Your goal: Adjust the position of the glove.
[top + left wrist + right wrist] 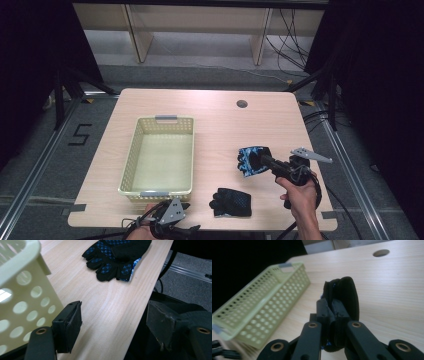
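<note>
Between right gripper jaws, glove

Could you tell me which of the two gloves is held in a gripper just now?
The blue-patterned glove, clamped in the right gripper. The other glove lies flat near the table's front edge, untouched.

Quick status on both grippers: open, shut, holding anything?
Left gripper: jaws open, nothing between them, at the near table edge.
Right gripper: jaws shut on the black-and-blue fabric glove.
</note>
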A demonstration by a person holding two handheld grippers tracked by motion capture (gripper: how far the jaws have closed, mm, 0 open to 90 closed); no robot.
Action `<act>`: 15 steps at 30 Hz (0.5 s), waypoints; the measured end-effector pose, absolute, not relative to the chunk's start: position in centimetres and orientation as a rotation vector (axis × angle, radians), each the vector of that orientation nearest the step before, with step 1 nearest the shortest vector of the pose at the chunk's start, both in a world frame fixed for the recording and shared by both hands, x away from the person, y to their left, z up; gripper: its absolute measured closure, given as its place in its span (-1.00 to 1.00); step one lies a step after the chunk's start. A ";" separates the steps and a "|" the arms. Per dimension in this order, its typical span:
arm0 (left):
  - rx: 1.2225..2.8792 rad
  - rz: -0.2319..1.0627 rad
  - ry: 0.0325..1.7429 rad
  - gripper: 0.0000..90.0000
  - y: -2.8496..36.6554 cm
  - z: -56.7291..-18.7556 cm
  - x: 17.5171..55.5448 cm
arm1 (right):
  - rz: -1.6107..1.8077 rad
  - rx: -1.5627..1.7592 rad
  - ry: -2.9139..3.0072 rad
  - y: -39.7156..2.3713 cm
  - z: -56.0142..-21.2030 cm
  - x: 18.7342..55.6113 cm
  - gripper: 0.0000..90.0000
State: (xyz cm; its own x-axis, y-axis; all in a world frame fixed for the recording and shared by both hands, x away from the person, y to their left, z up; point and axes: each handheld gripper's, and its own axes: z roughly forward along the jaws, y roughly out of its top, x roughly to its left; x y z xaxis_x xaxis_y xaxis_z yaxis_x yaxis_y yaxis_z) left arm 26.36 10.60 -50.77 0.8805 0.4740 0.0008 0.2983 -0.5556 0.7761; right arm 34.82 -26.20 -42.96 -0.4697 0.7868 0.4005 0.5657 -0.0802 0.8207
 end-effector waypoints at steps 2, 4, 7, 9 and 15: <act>2.164 0.259 0.598 -0.39 10.4 -50.9 26.2 | 1.586 1.442 1.974 -25.9 -42.7 34.3 0.92; 2.184 0.253 0.581 -0.39 10.5 -50.9 26.2 | 1.615 1.441 1.978 -25.4 -42.5 33.6 0.92; 2.182 0.262 0.564 -0.39 10.5 -50.8 26.2 | 1.634 1.462 1.985 -24.7 -42.3 32.7 0.92; 2.182 0.270 0.556 -0.39 10.6 -50.7 26.3 | 1.636 1.425 1.998 -24.2 -42.5 32.1 0.92; 2.175 0.254 0.563 -0.39 10.7 -50.6 26.4 | 1.708 1.453 2.031 -22.1 -43.4 30.0 0.92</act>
